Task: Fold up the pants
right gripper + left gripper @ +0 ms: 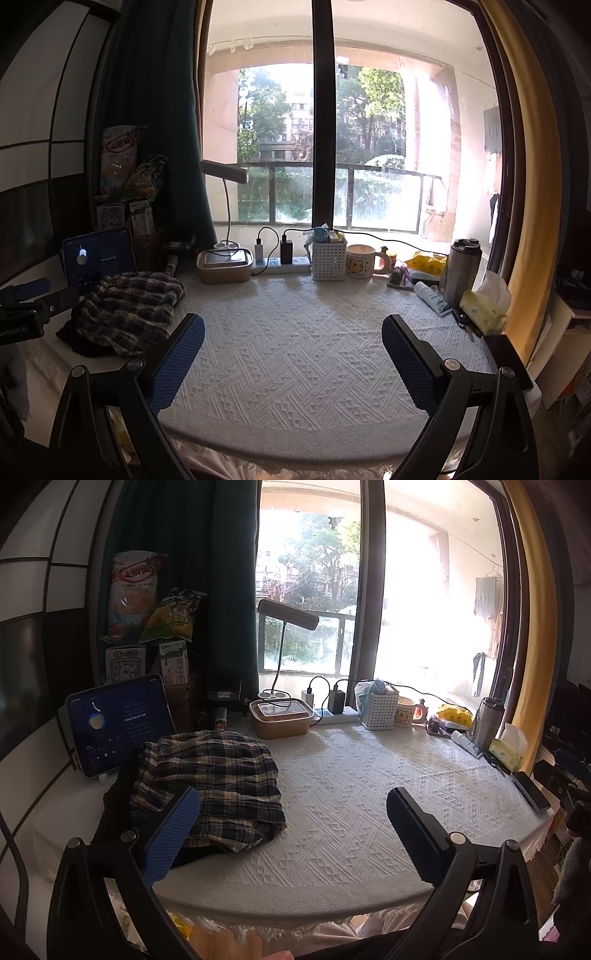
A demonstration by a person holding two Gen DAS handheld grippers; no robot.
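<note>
A bunched pair of plaid pants (214, 786) lies at the left of the table on top of a dark garment (114, 812). The right wrist view shows the same plaid pants (129, 310) at the left. My left gripper (293, 797) hovers open over the near table edge, its left blue pad (173, 834) overlapping the near edge of the pants; contact is unclear. My right gripper (293, 323) is open above the bare cloth at the table's middle, well right of the pants, with nothing between its fingers.
A white textured tablecloth (295, 350) covers the table. A tablet (118, 723) stands behind the pants. Along the window sit a lamp (288, 614), food box (282, 716), power strip (280, 264), white basket (328, 258), mug (364, 260), flask (461, 269), tissues (484, 306) and phone (530, 790).
</note>
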